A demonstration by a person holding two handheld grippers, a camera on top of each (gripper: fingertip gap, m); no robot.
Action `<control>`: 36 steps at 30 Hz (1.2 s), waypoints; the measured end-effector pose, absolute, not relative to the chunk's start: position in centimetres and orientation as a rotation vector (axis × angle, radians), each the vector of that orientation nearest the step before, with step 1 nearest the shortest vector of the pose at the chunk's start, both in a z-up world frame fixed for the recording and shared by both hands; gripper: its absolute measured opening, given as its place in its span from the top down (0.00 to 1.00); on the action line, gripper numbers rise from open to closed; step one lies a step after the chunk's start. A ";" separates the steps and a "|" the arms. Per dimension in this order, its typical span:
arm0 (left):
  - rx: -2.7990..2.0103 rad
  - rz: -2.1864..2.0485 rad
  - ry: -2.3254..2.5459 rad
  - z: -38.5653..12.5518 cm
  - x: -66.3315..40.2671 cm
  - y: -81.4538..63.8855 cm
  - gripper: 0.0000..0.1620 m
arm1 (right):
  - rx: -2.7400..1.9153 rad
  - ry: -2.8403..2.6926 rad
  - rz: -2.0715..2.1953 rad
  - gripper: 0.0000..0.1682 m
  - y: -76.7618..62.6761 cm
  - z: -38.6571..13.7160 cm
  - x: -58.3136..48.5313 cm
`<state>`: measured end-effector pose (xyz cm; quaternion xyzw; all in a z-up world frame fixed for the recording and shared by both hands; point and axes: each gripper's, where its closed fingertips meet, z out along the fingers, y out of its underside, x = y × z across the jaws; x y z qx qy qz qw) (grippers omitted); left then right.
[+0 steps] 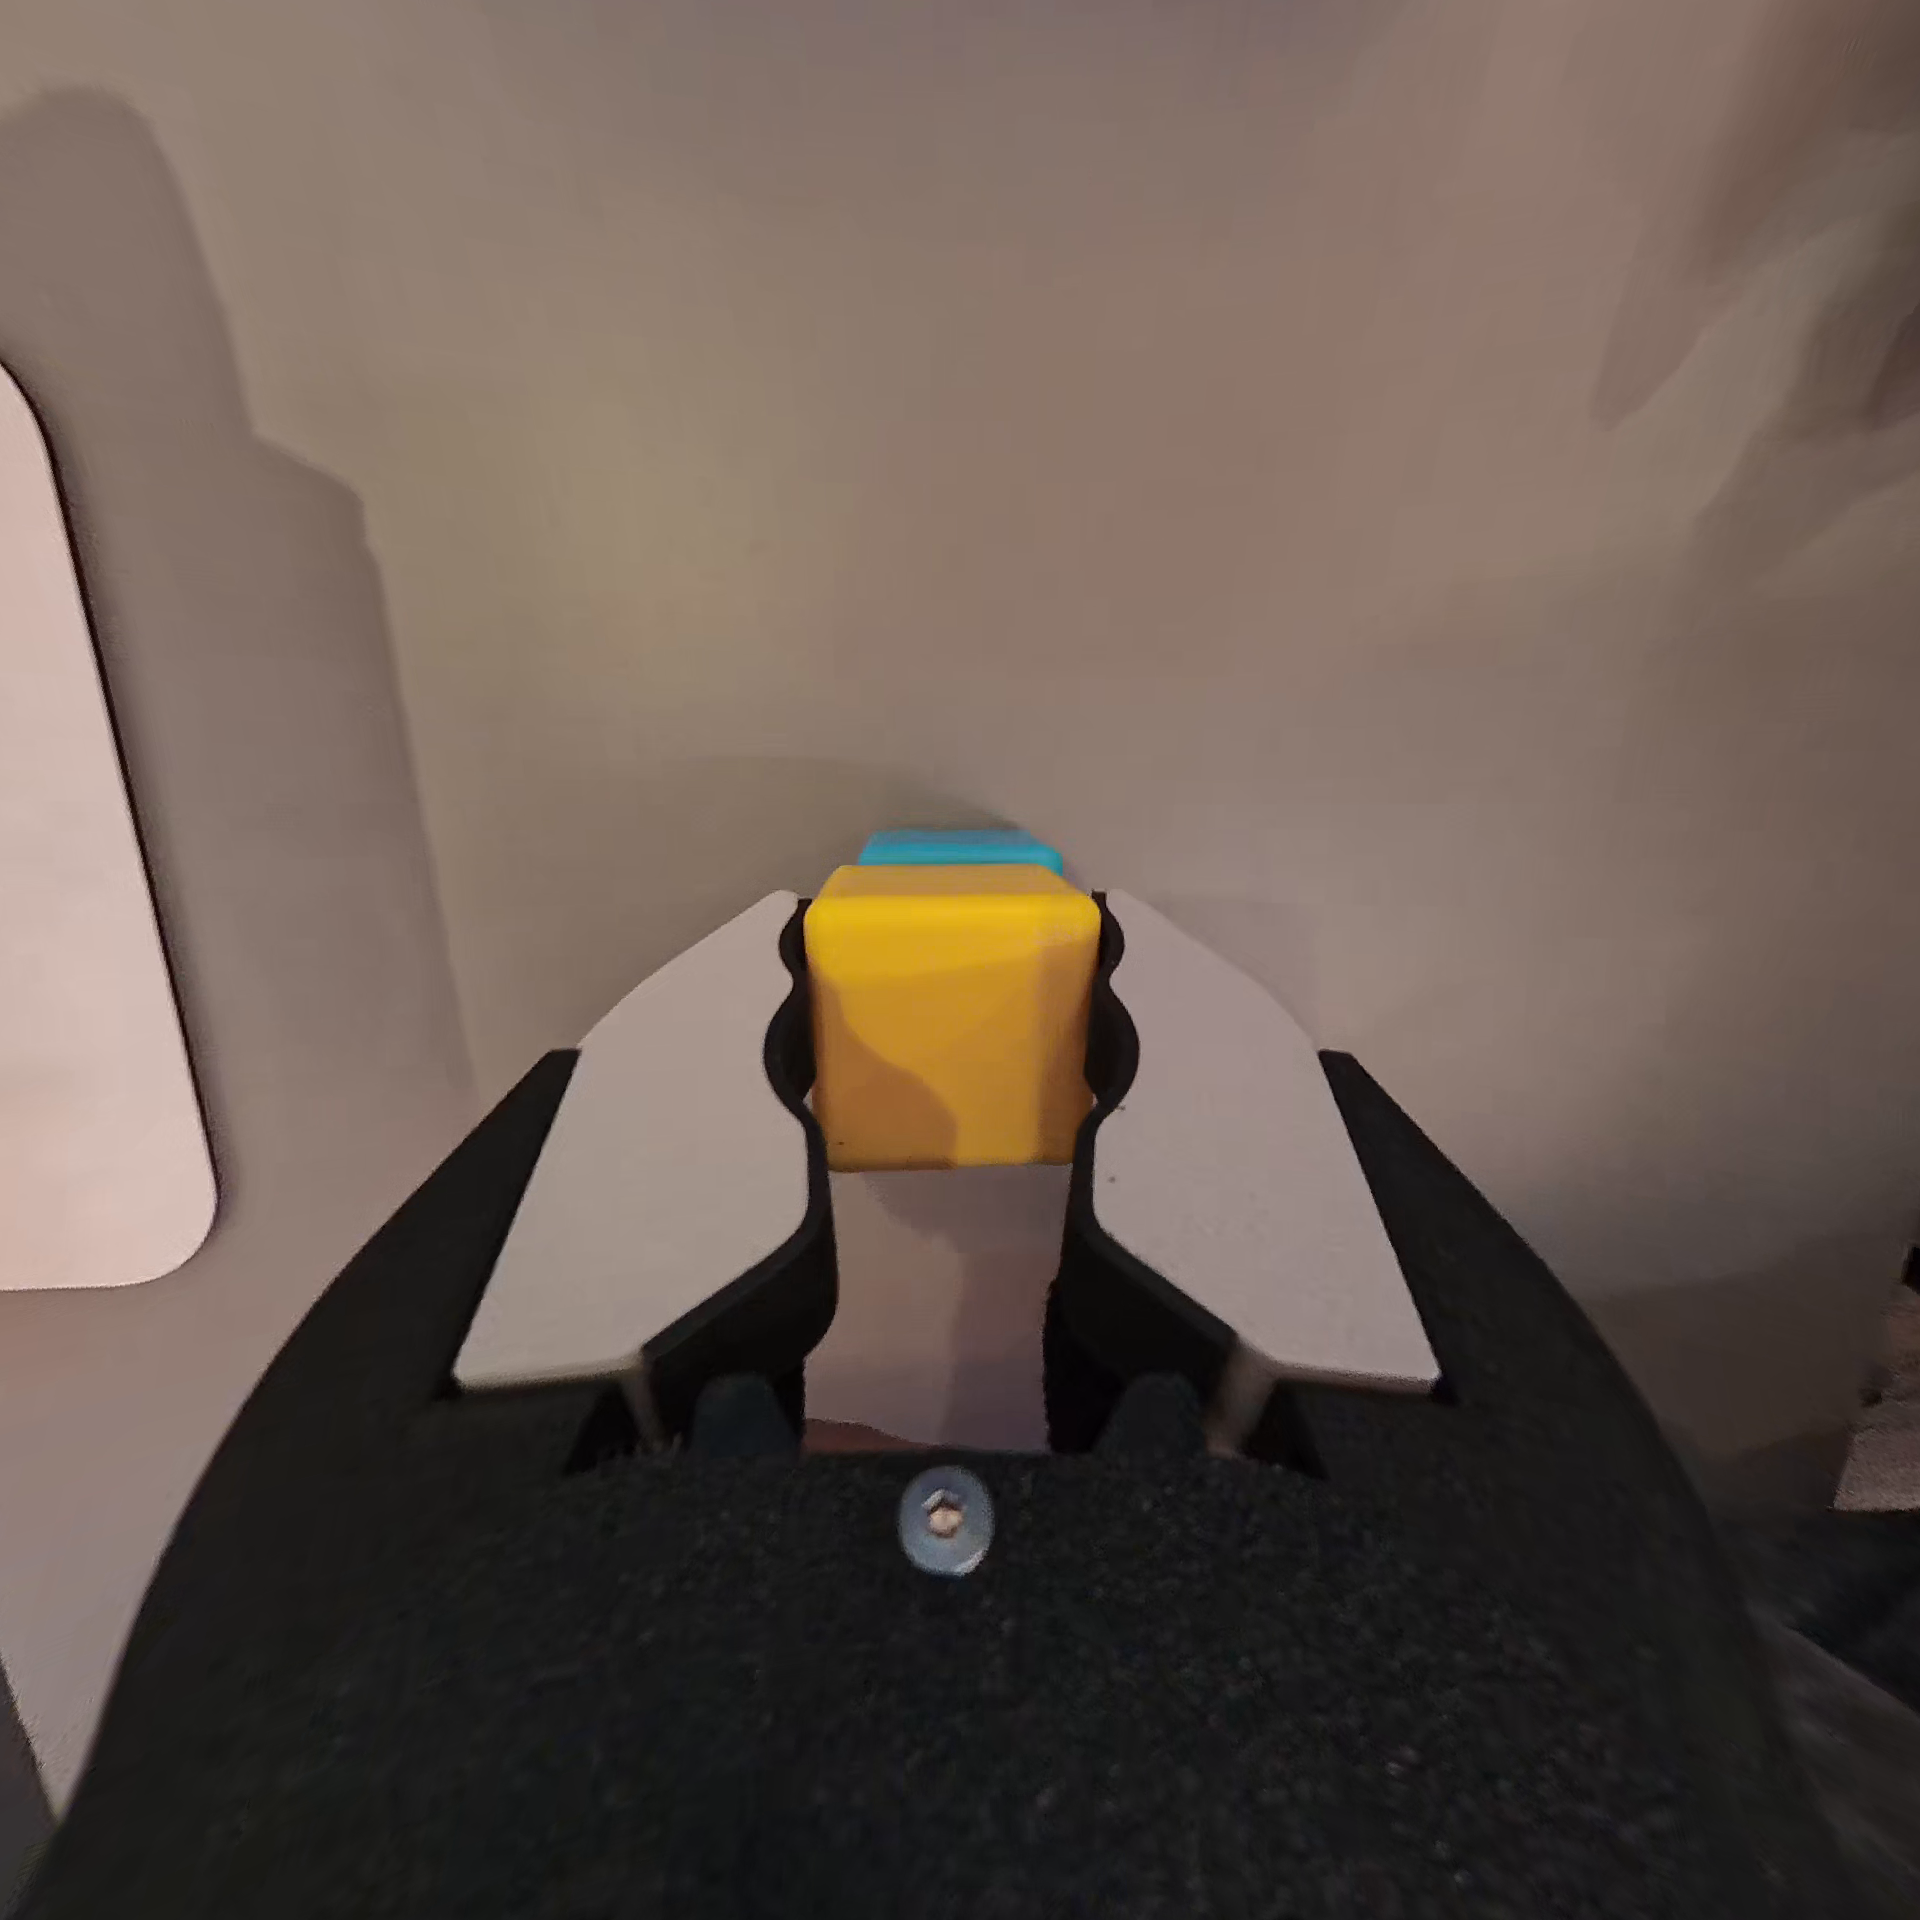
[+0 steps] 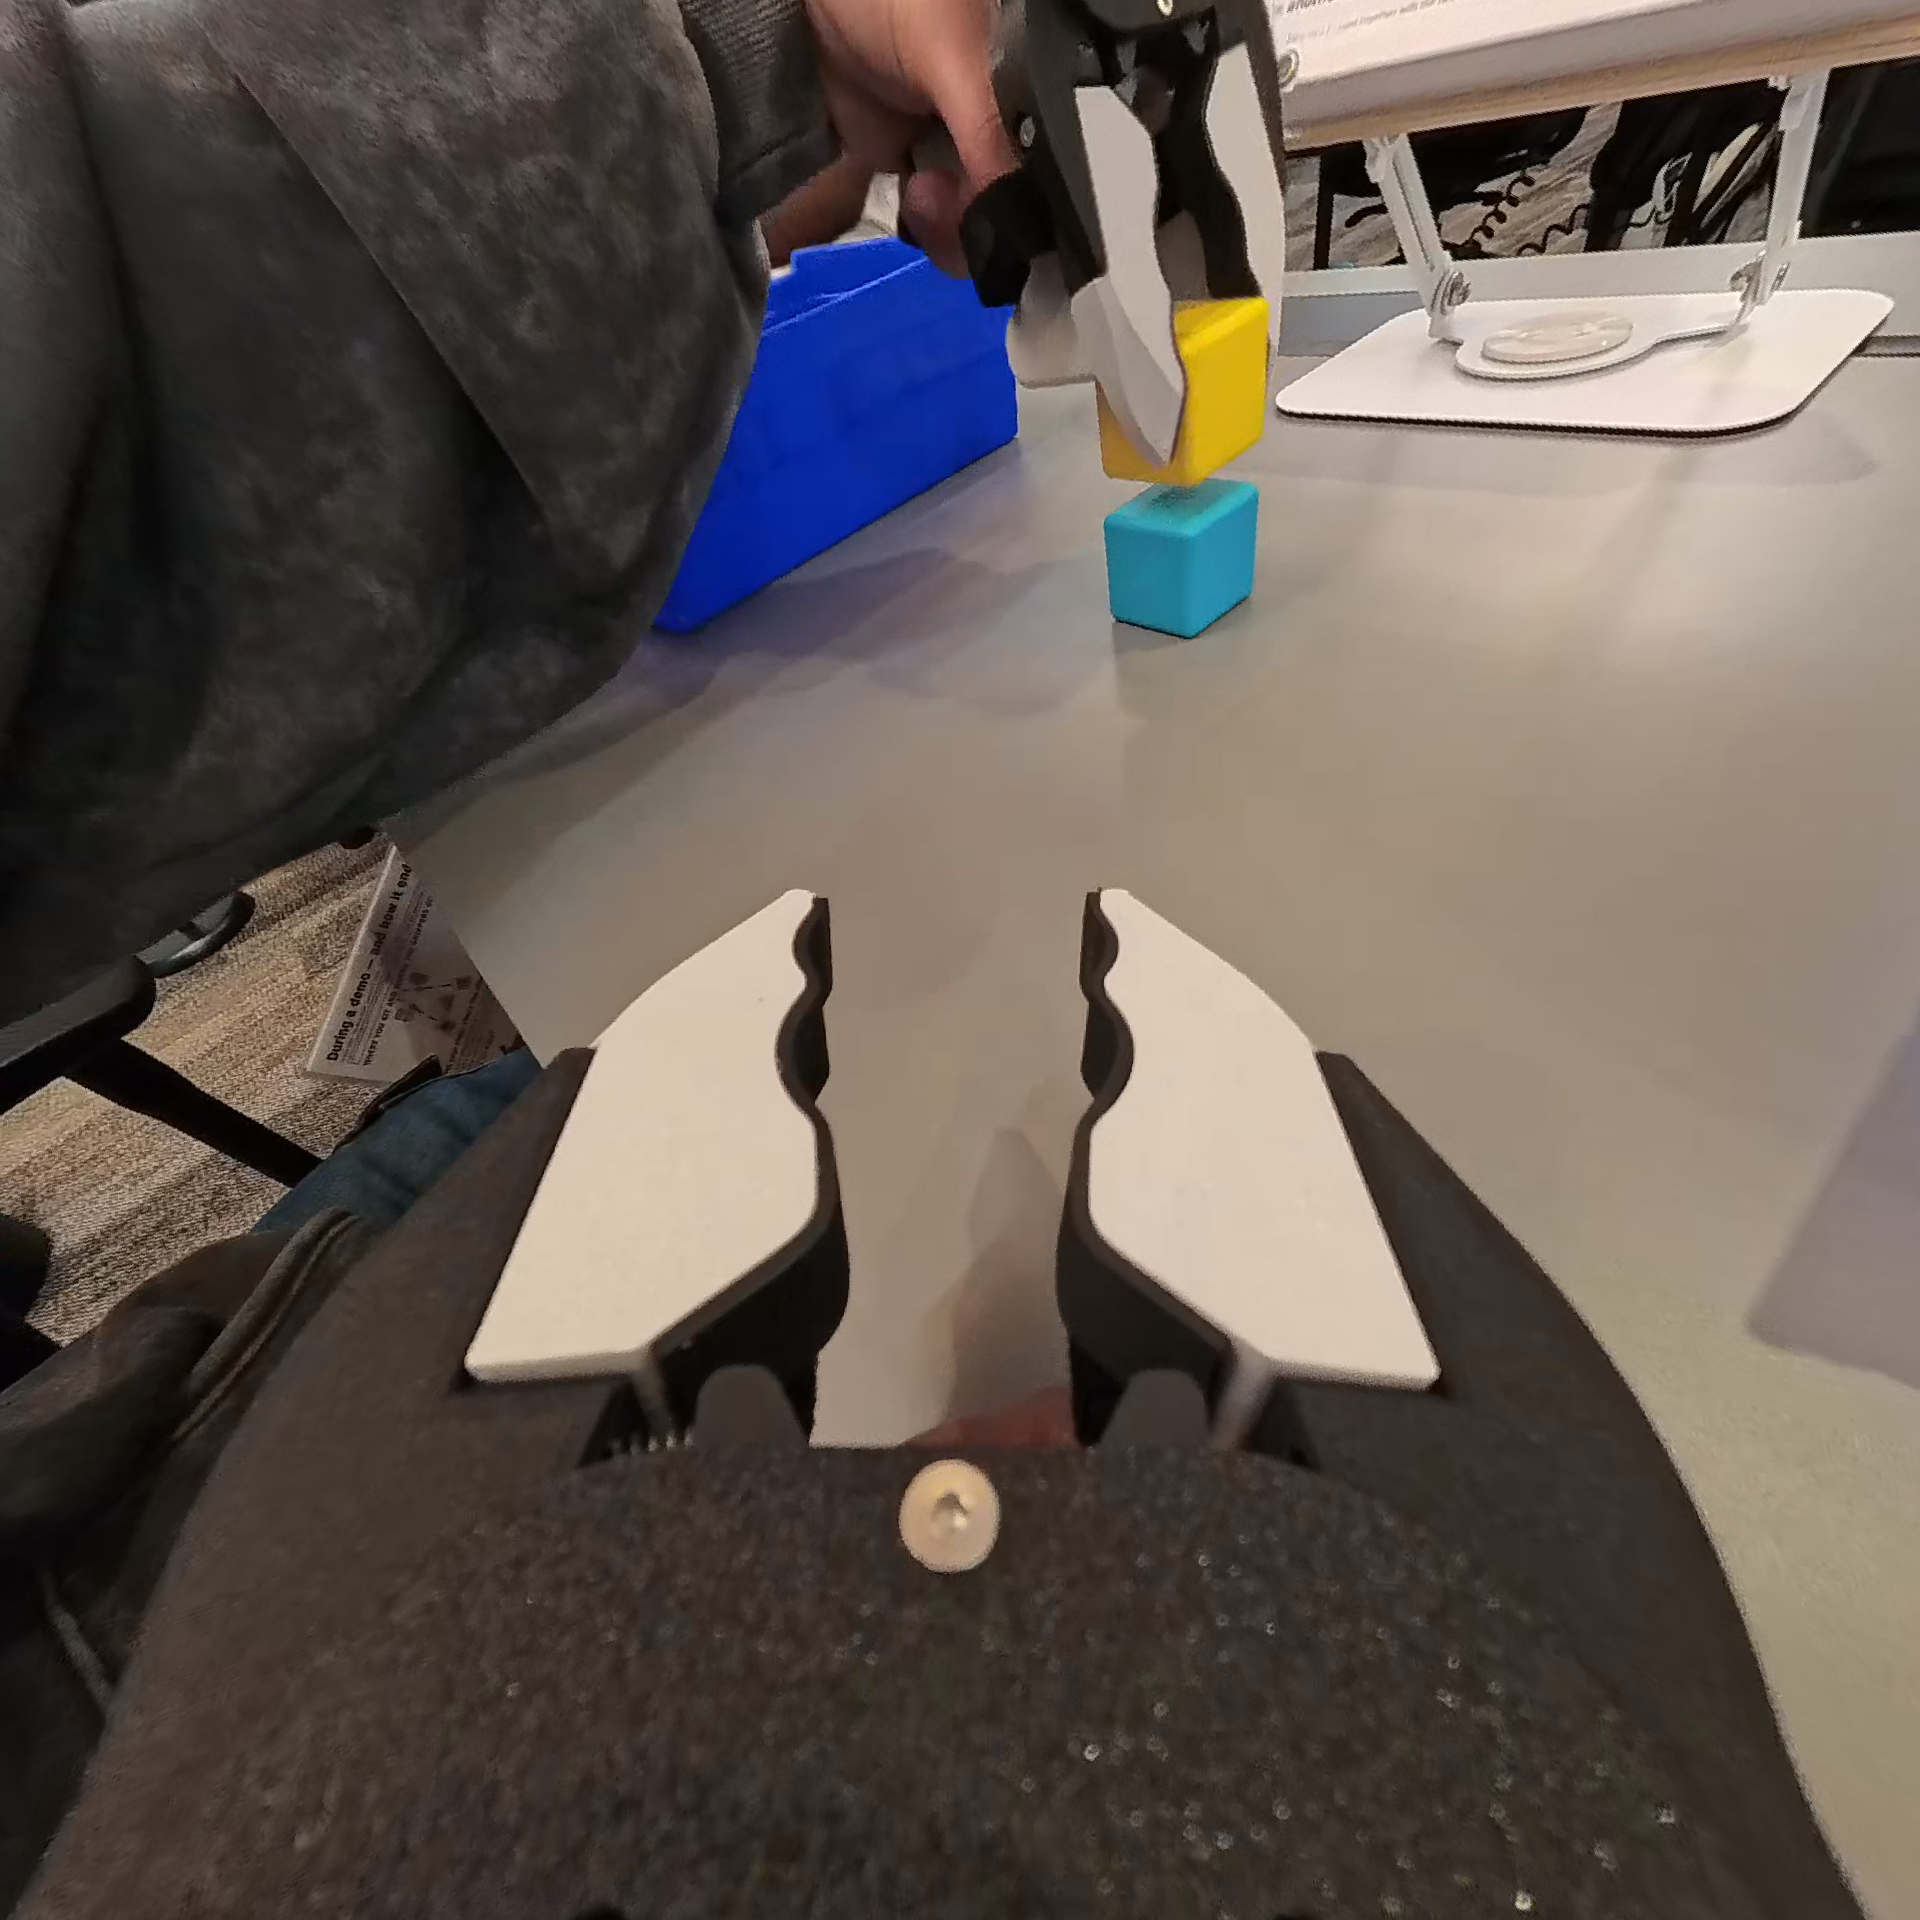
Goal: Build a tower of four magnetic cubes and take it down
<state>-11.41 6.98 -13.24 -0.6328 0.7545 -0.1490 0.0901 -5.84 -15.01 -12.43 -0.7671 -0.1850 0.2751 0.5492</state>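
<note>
My left gripper (image 1: 951,914) is shut on a yellow cube (image 1: 951,1023), which fills the gap between its fingers. A light blue cube (image 1: 961,847) peeks out just beyond the yellow one. In the right wrist view the left gripper (image 2: 1195,416) holds the yellow cube (image 2: 1221,390) tilted, right above the light blue cube (image 2: 1179,556), which stands on the grey table (image 2: 1351,831); whether the two cubes touch I cannot tell. My right gripper (image 2: 956,914) is open and empty, low over the table's near part, well short of the cubes.
A blue box (image 2: 862,436) stands on the table left of the cubes. A white stand base (image 2: 1579,374) lies at the far right; it also shows in the left wrist view (image 1: 83,883). A person's grey sleeve (image 2: 343,416) fills the left side.
</note>
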 end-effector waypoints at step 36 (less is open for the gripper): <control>-1.832 -0.382 0.654 -0.5 -33.0 -3.8 0.50 | -1.831 -0.455 0.665 0.73 -15.1 -12.6 -6.0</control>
